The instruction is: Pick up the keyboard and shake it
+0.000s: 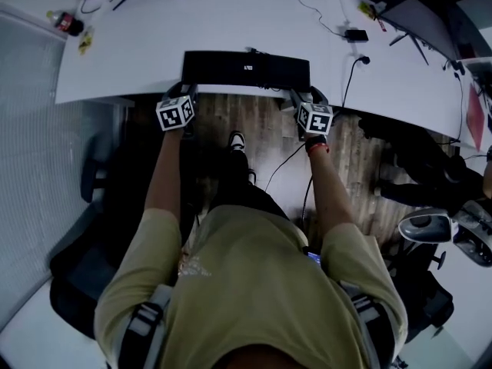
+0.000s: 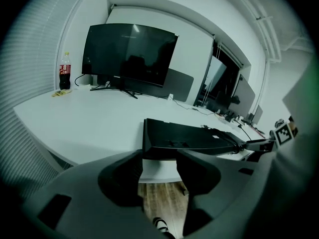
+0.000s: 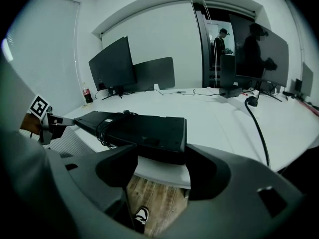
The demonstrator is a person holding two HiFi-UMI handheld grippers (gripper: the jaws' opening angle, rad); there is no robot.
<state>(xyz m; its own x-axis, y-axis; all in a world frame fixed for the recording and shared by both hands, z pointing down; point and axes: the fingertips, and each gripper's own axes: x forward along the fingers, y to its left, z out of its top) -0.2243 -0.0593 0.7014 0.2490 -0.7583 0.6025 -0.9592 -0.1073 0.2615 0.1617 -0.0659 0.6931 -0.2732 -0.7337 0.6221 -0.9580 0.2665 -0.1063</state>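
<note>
Black keyboard [image 1: 246, 69]: long and flat, set lengthwise along the near edge of the white desk [image 1: 192, 21], its near long side overhanging the desk rim; whether it rests on the desktop or sits just above it cannot be told.

Left gripper [image 1: 187, 91]: jaws part-way open and closed on the left end of the keyboard; the left gripper view shows the keyboard's corner [image 2: 149, 143] wedged between the two dark jaws; marker cube [image 1: 176, 114] just behind, on the forearm side.

Right gripper [image 1: 301, 94]: jaws likewise set on the right end of the keyboard; the right gripper view shows that end [image 3: 169, 138] filling the gap between the jaws; a coiled dark cord [image 3: 102, 126] lies bundled against the keyboard's face; second marker cube [image 1: 314, 118] behind.

Wooden floor [image 1: 254, 125]: visible below the desk rim, between the two forearms; one shoe [image 1: 237, 140] on it.

Desk contents, well apart from the keyboard: dark monitor [image 2: 129, 54] on a splayed stand at the far side; cola bottle [image 2: 65, 71] upright near the far-left corner; black cable [image 3: 256, 128] trailing across the right part of the desktop.
</note>
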